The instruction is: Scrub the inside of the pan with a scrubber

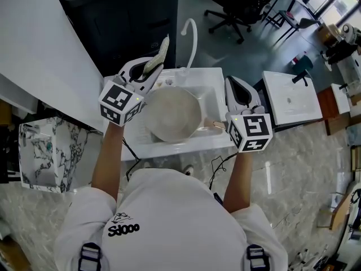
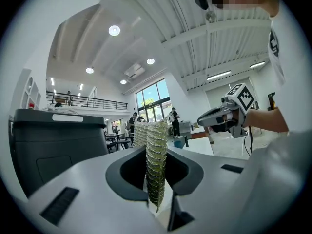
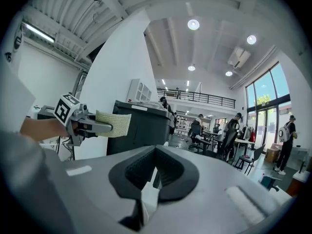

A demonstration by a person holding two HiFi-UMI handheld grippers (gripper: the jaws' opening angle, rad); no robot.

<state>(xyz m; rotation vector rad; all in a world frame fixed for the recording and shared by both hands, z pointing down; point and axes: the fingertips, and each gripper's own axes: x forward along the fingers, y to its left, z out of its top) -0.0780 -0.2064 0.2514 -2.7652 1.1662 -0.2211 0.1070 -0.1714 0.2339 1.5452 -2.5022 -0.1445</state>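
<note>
A pale round pan (image 1: pixel 172 114) lies in the white sink (image 1: pixel 210 79), its handle (image 1: pixel 214 125) pointing right. My left gripper (image 1: pixel 155 66) hovers over the sink's left rim, tilted upward and shut on a greenish woven scrubber (image 1: pixel 158 54). In the left gripper view the scrubber (image 2: pixel 156 160) stands edge-on between the jaws, and the right gripper (image 2: pixel 202 121) shows across from it. My right gripper (image 1: pixel 234 84) is raised over the sink's right edge above the pan handle, shut and holding nothing. From the right gripper view (image 3: pixel 155 172) the scrubber (image 3: pixel 113 124) sticks out of the left gripper (image 3: pixel 92 126).
A curved white faucet (image 1: pixel 192 35) rises behind the sink. A black cabinet (image 1: pixel 130 16) stands behind it, and a white counter (image 1: pixel 39 55) lies to the left. There is a marble-patterned box (image 1: pixel 48 151) at lower left, a second white basin (image 1: pixel 290 97) at right, and office chairs (image 1: pixel 242 4) beyond.
</note>
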